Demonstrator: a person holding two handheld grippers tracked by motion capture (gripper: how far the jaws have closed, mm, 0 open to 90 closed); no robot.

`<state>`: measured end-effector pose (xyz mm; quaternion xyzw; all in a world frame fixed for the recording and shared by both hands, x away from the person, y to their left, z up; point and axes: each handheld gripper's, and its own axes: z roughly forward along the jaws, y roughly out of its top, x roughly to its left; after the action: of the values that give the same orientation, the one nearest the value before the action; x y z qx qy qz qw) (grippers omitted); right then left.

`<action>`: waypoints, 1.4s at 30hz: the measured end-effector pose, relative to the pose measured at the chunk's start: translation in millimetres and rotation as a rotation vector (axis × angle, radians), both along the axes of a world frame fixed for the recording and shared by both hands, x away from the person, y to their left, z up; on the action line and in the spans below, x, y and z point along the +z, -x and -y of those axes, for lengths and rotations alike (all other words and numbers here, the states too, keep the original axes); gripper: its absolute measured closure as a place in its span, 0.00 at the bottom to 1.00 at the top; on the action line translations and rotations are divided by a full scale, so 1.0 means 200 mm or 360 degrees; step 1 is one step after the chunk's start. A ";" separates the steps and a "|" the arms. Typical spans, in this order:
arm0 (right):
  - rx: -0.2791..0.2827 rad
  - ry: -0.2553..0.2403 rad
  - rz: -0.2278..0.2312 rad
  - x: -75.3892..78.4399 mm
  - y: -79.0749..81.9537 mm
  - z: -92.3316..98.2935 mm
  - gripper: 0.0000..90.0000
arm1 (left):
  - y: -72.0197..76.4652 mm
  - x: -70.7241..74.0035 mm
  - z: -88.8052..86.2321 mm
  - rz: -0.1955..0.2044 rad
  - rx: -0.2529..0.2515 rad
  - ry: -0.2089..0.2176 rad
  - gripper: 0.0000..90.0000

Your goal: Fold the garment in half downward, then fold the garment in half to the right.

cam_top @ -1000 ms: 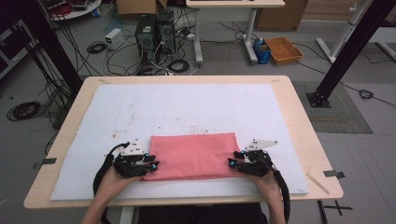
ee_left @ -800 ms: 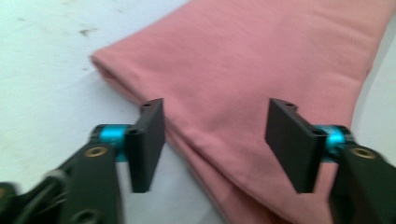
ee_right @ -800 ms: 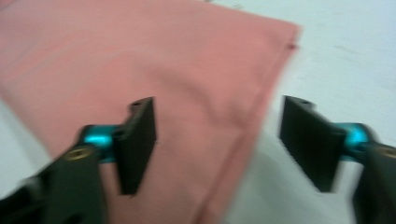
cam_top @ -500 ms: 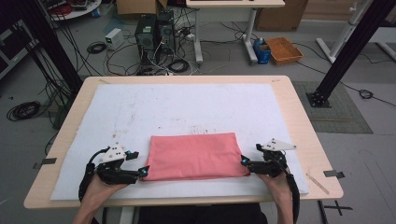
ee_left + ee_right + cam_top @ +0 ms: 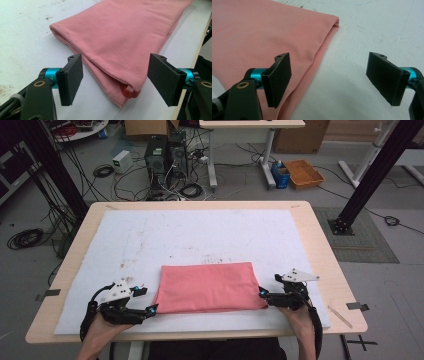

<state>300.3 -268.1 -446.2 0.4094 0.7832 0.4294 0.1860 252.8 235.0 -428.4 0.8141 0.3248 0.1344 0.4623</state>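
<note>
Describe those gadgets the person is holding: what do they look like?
Each hand grips a black device. The left claw and right claw end in two flat black rectangular pads on turquoise metal stubs. A pale grey three-cornered plate sits on top, and a black cable trails back along the forearm.

No readable text is showing up anywhere: nothing printed on the pink cloth, nothing on the white mat, no label legible on the boxes or gear on the floor behind. A tiny mark is sitting on the teal jaw mount in the left gripper view, too small to make out.
</note>
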 end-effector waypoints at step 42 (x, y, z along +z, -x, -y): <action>0.0076 0.0035 0.0040 0.03 0.04 -0.08 0.23 | 0.03 -0.11 0.08 -0.0165 0.0110 -0.0053 0.44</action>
<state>292.5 -252.5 -439.5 0.3831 0.7950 0.4302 0.1900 247.4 218.0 -451.0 0.8158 0.3739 0.1133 0.4263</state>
